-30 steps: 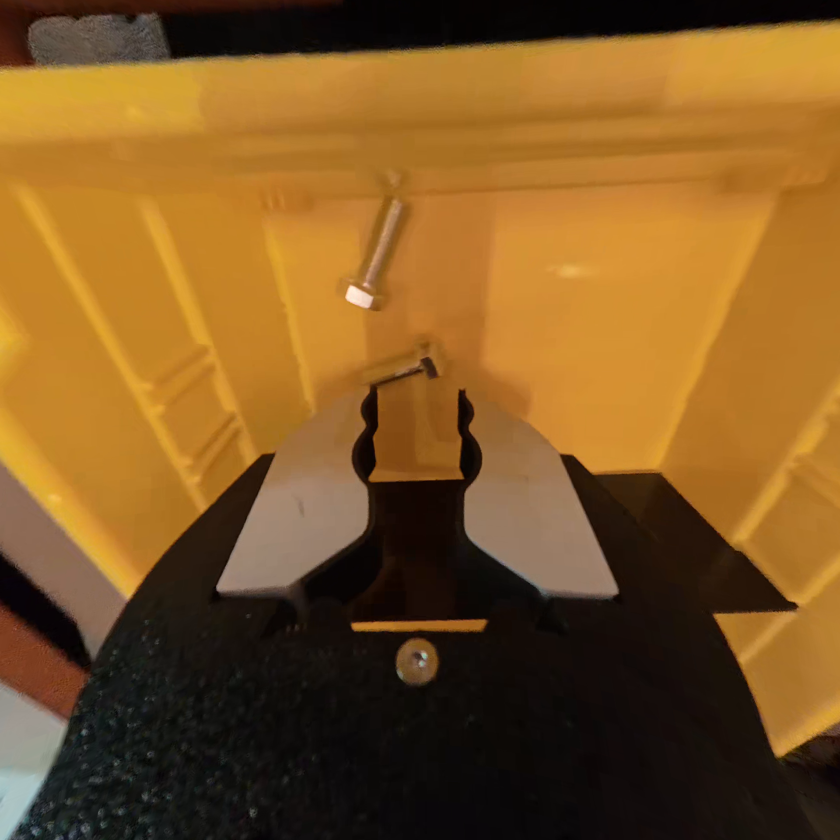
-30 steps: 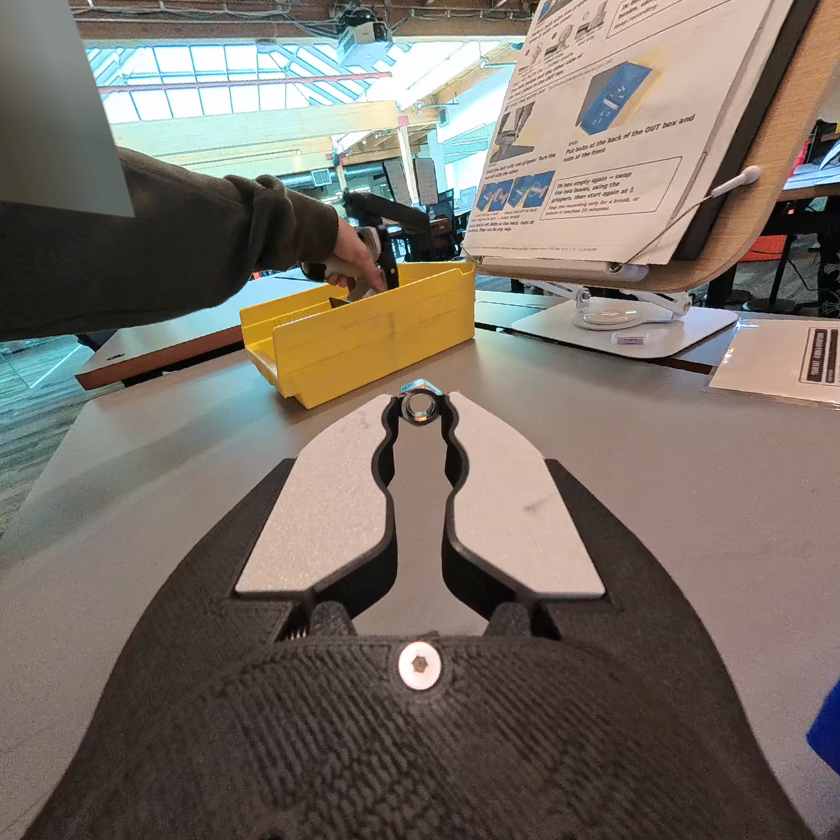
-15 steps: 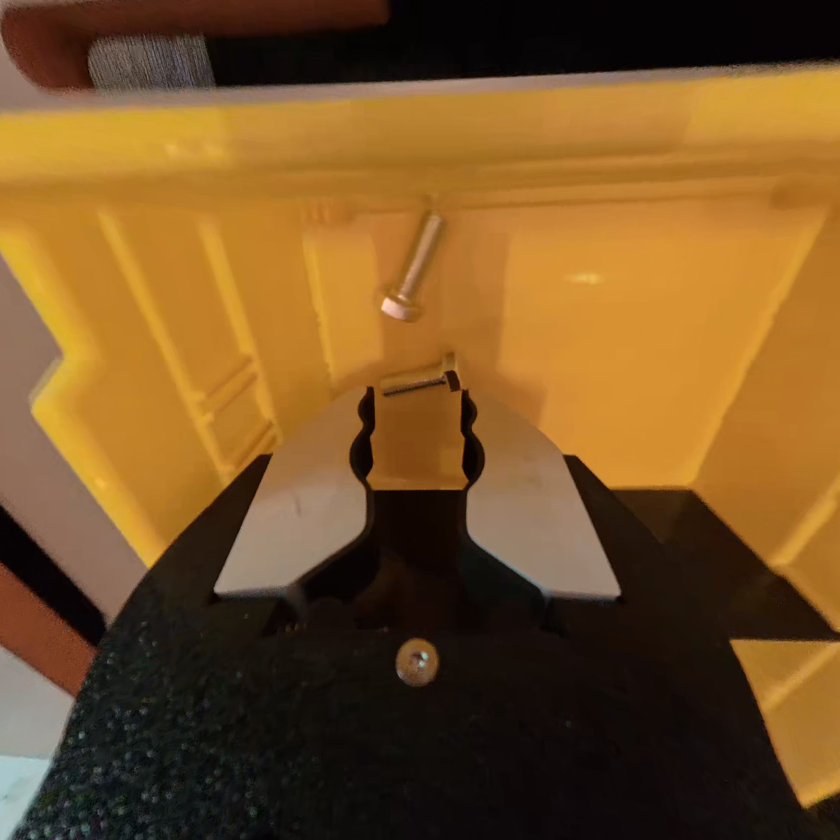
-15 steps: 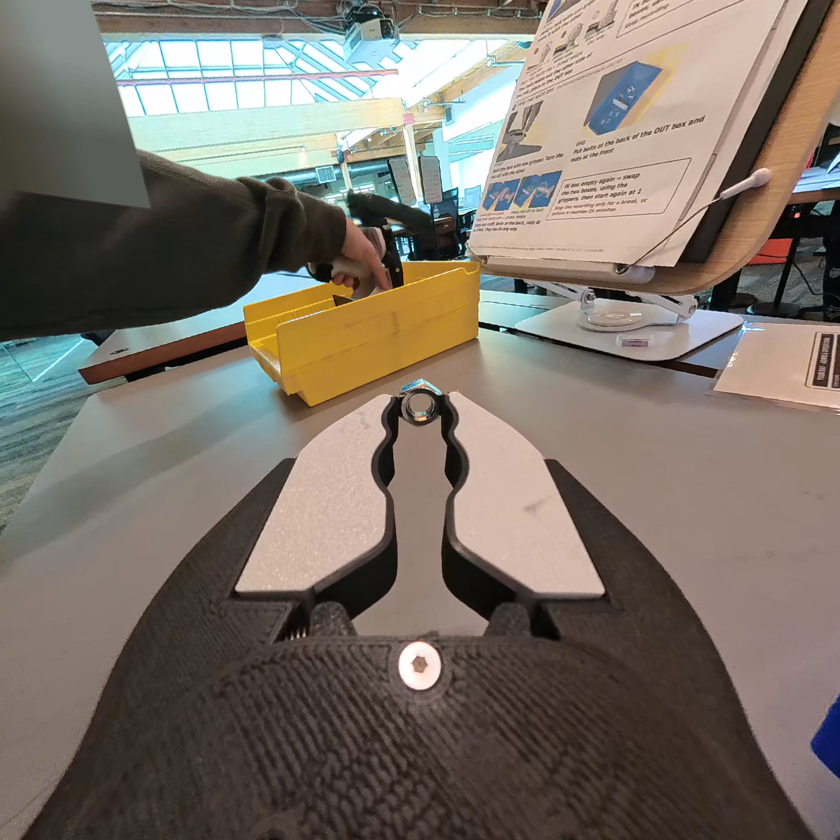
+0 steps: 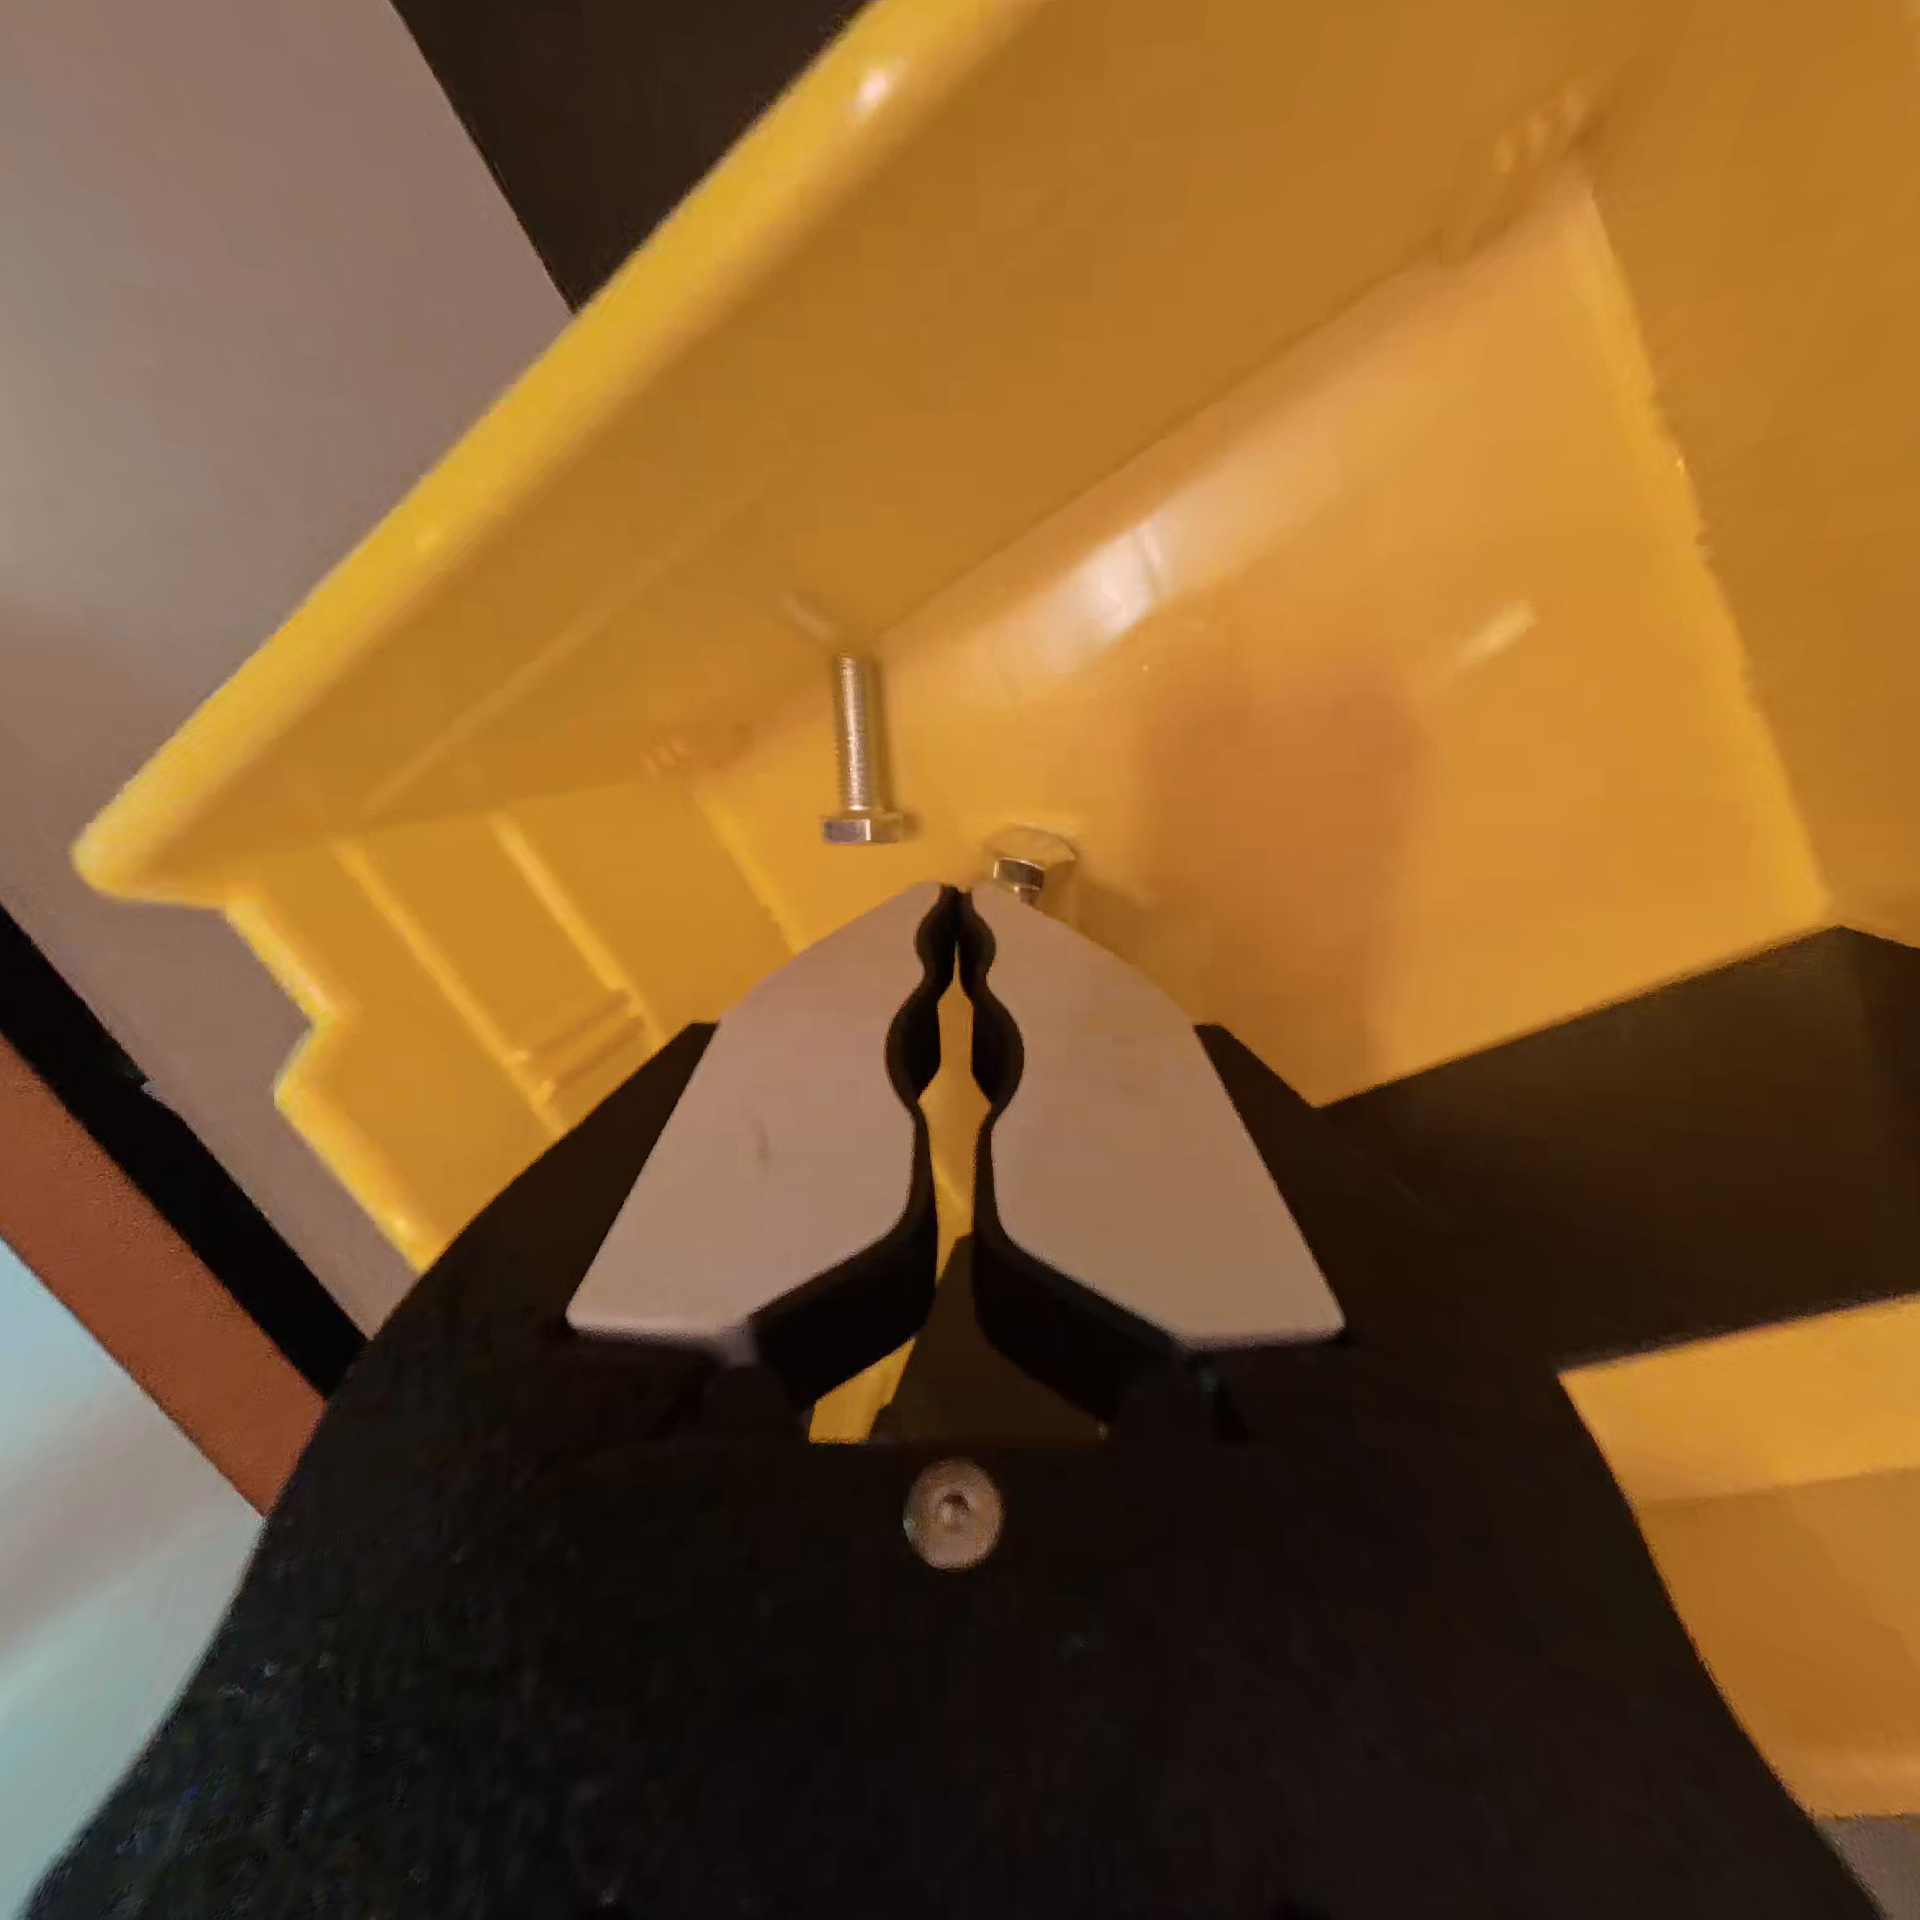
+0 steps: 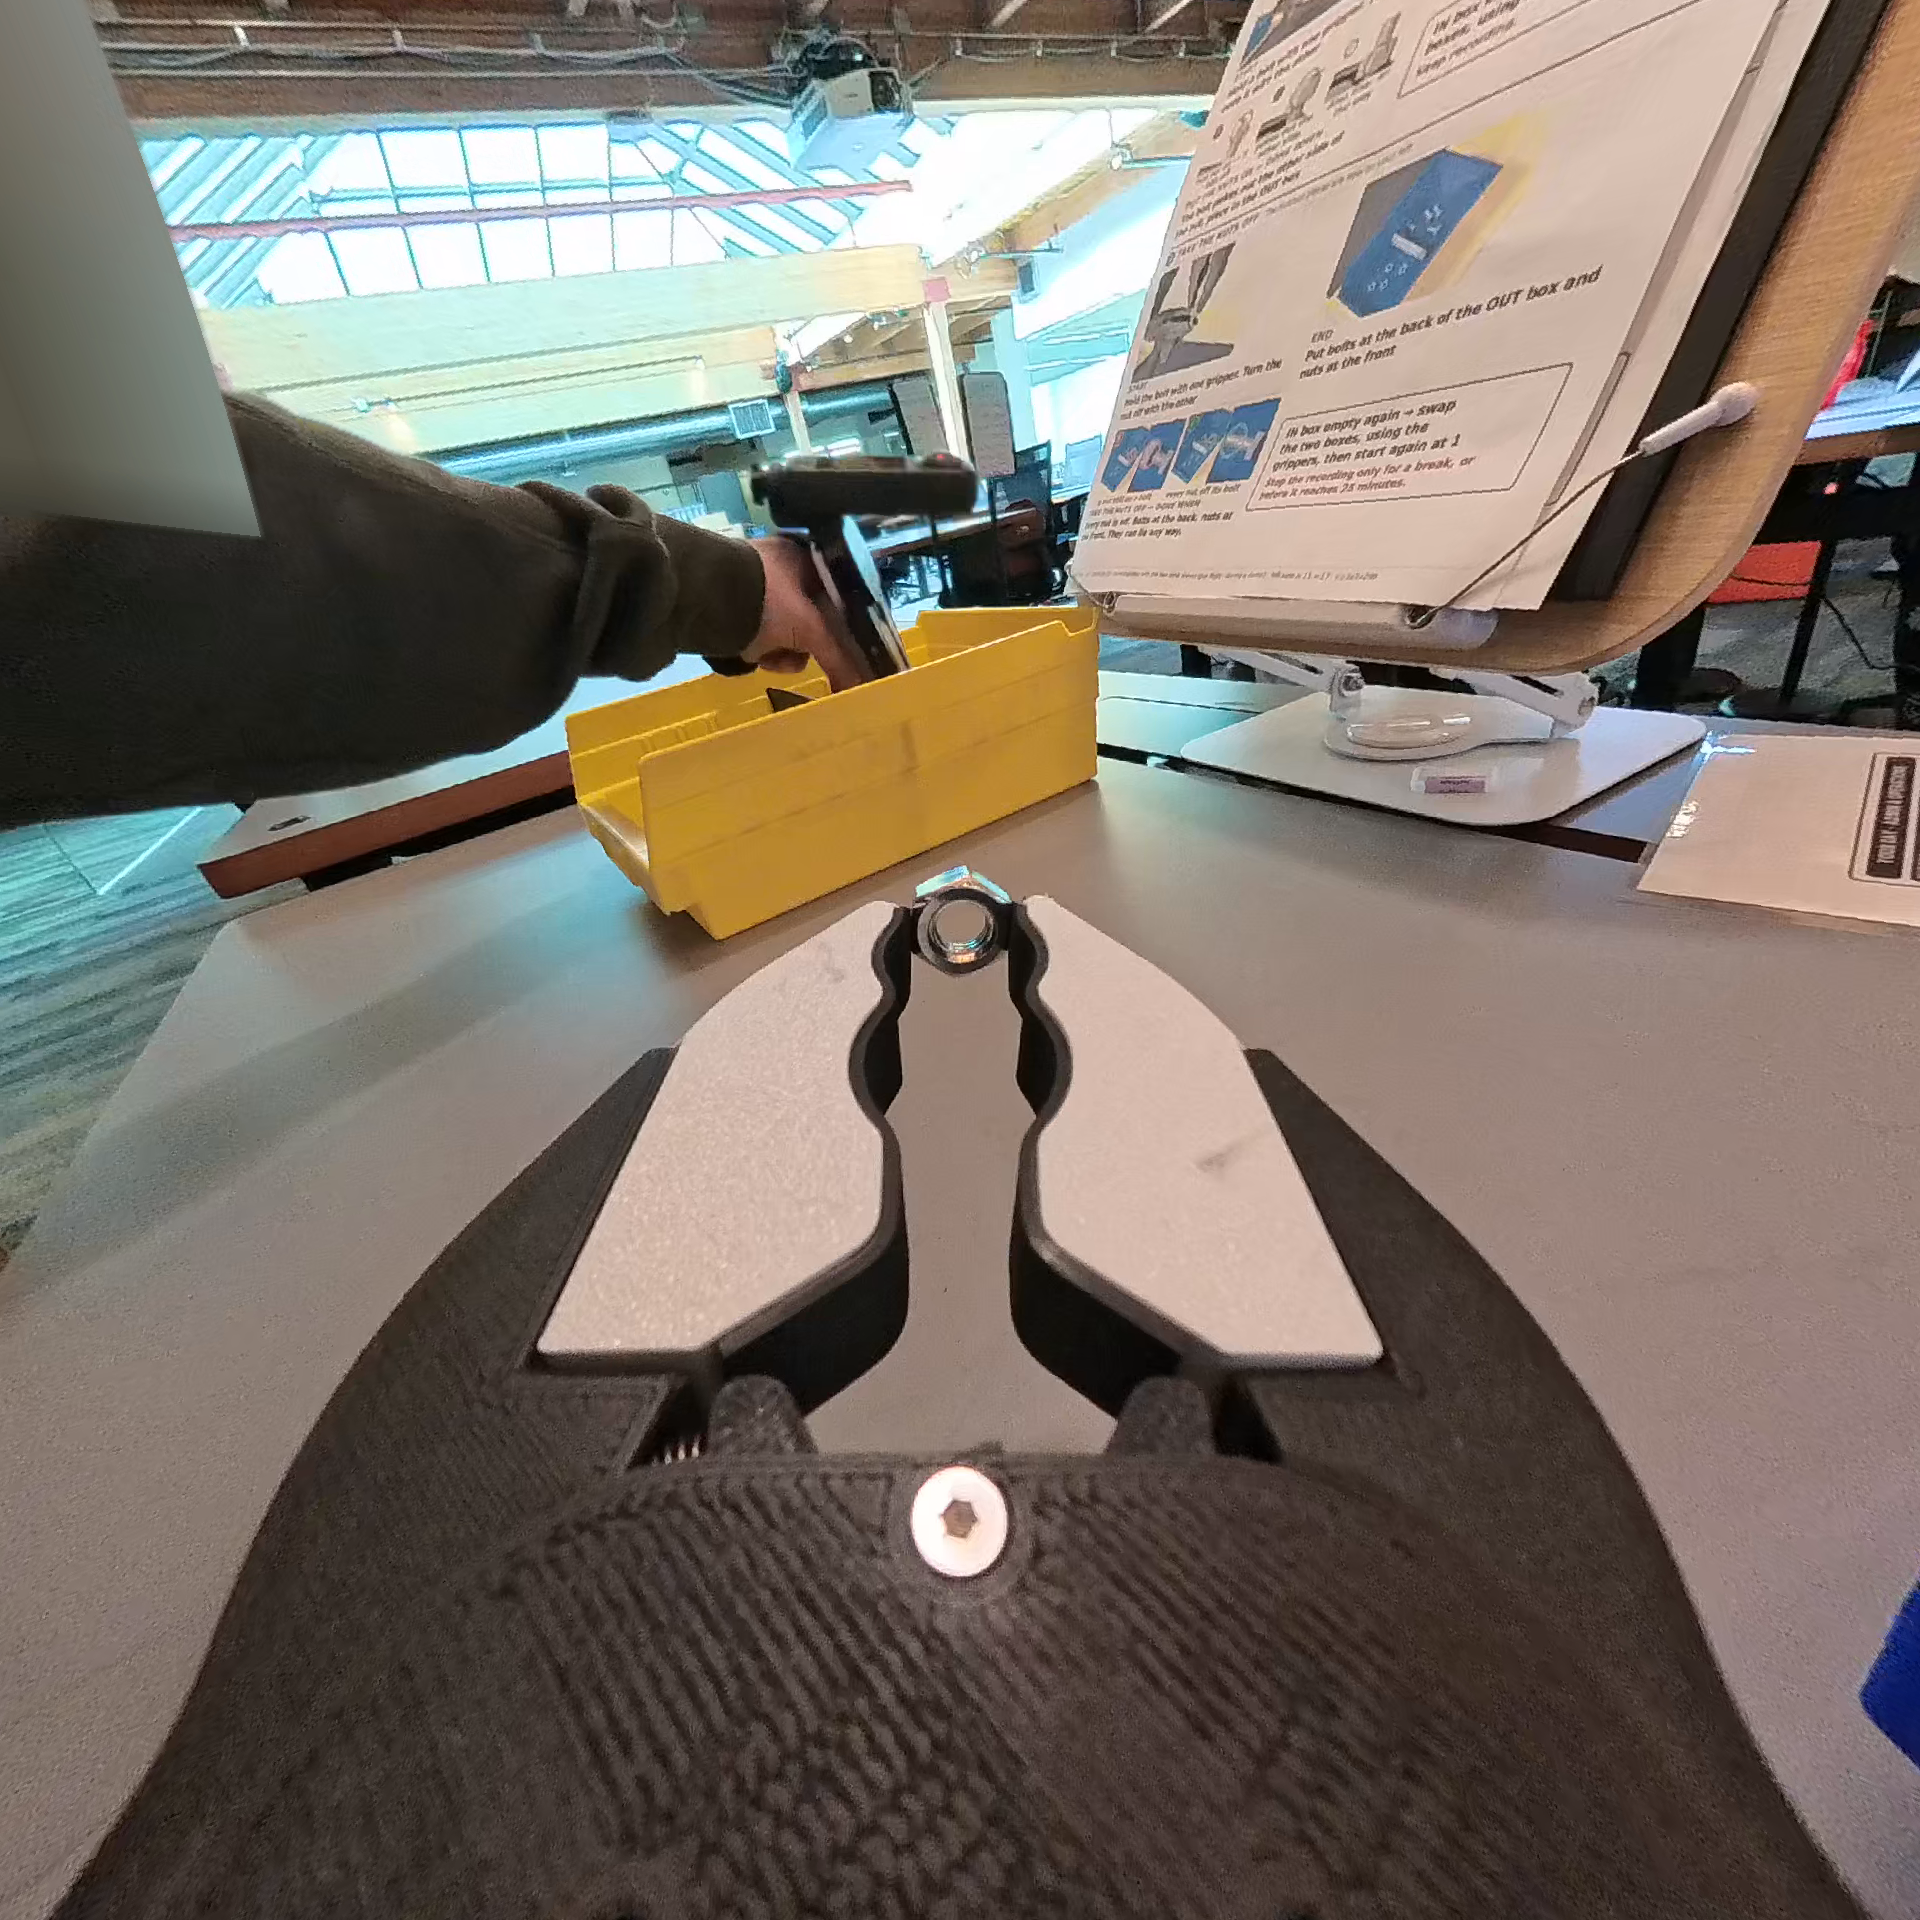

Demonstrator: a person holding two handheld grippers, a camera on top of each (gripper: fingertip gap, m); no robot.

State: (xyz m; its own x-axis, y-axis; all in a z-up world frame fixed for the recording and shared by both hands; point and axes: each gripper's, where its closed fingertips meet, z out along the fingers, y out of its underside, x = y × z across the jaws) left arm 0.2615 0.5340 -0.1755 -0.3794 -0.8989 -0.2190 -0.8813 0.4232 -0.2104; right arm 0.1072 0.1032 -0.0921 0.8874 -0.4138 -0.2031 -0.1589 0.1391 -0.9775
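While two bolts (image 5: 860,750) lie in one yellow bin (image 5: 1299,436), left gripper (image 5: 956,902) is closed, empty; right gripper (image 6: 958,920) clamps one nut (image 6: 956,928).

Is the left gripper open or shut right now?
Shut. In the left wrist view the left gripper has its fingers meeting at the tips with nothing between them, just short of a bolt in the yellow bin.
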